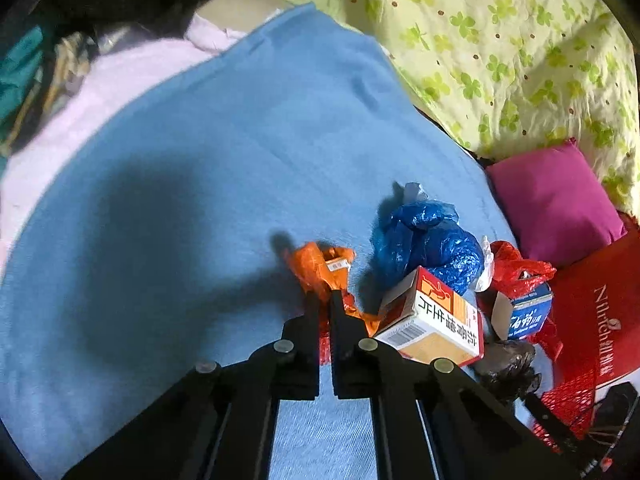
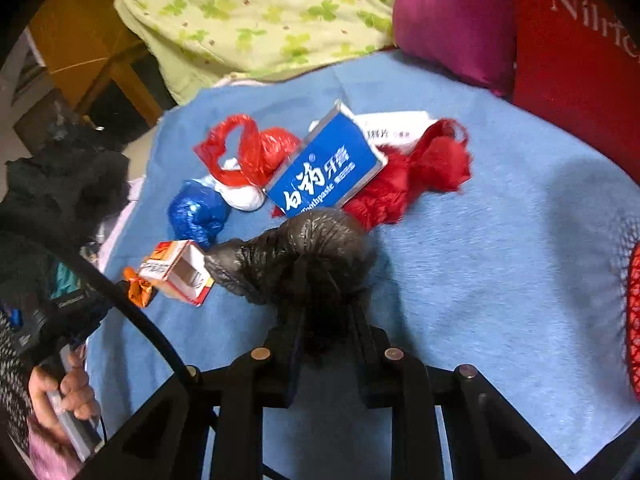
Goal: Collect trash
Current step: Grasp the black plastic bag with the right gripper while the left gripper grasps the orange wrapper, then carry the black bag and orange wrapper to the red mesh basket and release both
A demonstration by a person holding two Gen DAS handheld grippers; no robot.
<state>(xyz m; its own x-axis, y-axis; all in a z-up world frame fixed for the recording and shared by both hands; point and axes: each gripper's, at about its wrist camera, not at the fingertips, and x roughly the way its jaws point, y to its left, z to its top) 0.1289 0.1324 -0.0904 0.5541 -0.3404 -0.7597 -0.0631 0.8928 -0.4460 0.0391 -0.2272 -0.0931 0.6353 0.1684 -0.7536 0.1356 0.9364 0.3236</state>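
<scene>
Trash lies in a pile on a blue blanket [image 1: 220, 152]. My left gripper [image 1: 325, 294] is shut on an orange plastic bag [image 1: 320, 266], which also shows in the right wrist view [image 2: 138, 288]. My right gripper [image 2: 326, 280] is shut on a crumpled black plastic bag [image 2: 296, 248], which also shows in the left wrist view [image 1: 508, 368]. Beside them lie an orange-and-white carton [image 1: 432, 320], a blue plastic bag [image 1: 432, 240], a red plastic bag [image 2: 248, 152], a blue toothpaste box [image 2: 324, 172] and a red net bag [image 2: 412, 176].
A red bag with white lettering [image 1: 600, 320] stands at the right, with a magenta cushion [image 1: 556, 200] and a green clover-print quilt [image 1: 500, 40] behind. Dark clothes [image 2: 64, 184] lie at the blanket's left edge. A hand [image 2: 60, 396] holds the other gripper.
</scene>
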